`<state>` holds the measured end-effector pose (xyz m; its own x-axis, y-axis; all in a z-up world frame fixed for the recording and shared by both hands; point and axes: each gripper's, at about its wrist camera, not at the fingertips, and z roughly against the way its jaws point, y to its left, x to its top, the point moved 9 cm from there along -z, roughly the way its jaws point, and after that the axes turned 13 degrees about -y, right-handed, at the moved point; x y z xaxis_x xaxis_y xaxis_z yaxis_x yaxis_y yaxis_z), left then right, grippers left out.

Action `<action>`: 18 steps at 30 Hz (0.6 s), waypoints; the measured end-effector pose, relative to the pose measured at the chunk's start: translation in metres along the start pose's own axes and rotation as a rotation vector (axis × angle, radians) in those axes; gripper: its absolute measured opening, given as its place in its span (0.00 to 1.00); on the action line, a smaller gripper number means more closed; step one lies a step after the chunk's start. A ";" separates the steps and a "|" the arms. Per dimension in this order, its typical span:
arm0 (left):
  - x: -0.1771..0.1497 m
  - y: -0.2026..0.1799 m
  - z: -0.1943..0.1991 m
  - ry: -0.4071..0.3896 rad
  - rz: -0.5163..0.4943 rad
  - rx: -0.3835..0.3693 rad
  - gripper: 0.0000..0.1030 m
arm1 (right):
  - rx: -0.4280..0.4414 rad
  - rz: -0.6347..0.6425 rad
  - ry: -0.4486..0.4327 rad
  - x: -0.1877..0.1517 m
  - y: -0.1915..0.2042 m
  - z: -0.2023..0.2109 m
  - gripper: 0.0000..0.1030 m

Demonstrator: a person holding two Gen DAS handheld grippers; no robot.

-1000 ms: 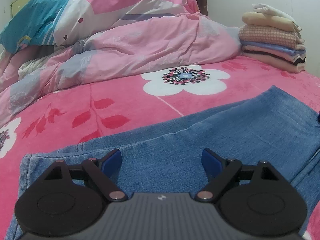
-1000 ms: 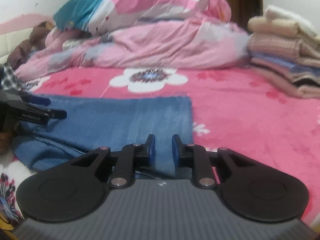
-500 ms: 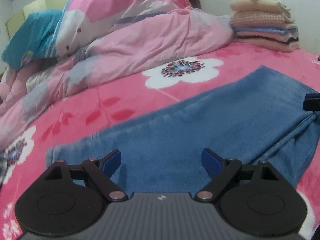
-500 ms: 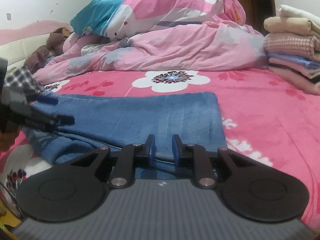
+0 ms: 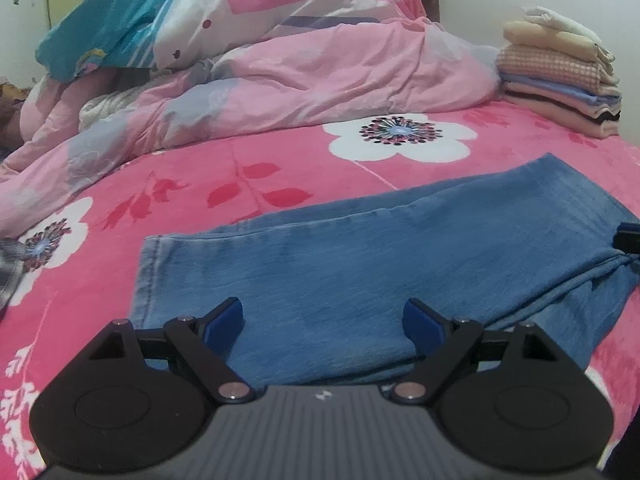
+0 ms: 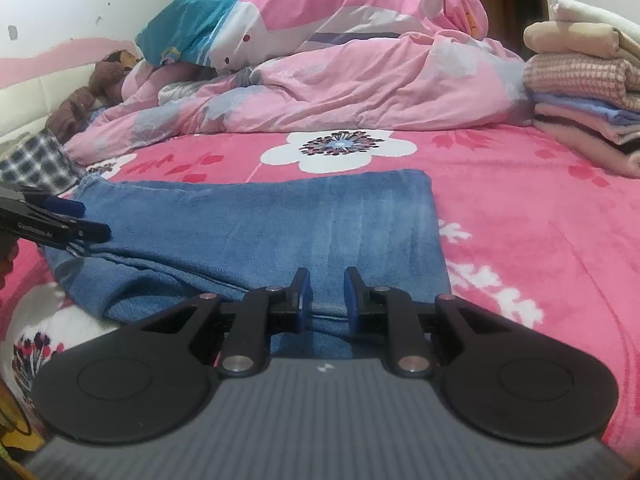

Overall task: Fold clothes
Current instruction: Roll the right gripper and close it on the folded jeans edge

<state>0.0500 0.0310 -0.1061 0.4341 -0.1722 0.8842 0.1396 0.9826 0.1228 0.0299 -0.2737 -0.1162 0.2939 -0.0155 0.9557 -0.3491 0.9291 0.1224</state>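
Left wrist view shows a bed (image 5: 280, 168) spread with a pink flowered blanket, a rumpled duvet (image 5: 304, 76) at its head and a stack of folded clothes (image 5: 560, 76) to the right. Across the blanket lie blue jeans (image 5: 380, 248), folded lengthwise: dense, limp denim, likely weighty and grippy, best pinched at a hem or doubled edge. Above them the left claw (image 5: 322, 322) hovers released and empty. Whether the nearly clenched right claw (image 6: 325, 294) grasps the denim's near edge, I cannot tell.
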 end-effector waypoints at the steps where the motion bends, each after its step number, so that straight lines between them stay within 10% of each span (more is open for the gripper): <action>1: 0.001 0.002 0.002 -0.003 0.005 0.002 0.86 | -0.002 -0.010 0.005 0.001 0.000 0.004 0.18; 8: 0.022 0.000 0.009 -0.104 0.017 -0.032 0.87 | -0.046 -0.276 0.020 0.000 -0.027 0.049 0.30; 18: 0.012 -0.025 -0.029 -0.038 0.064 -0.127 0.87 | -0.194 -0.910 -0.008 -0.030 -0.092 0.056 0.44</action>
<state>0.0775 0.0026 -0.1120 0.4118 -0.1044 0.9053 0.2254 0.9742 0.0098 0.0035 -0.3793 -0.1410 0.3752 -0.7704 0.5155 0.1679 0.6034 0.7796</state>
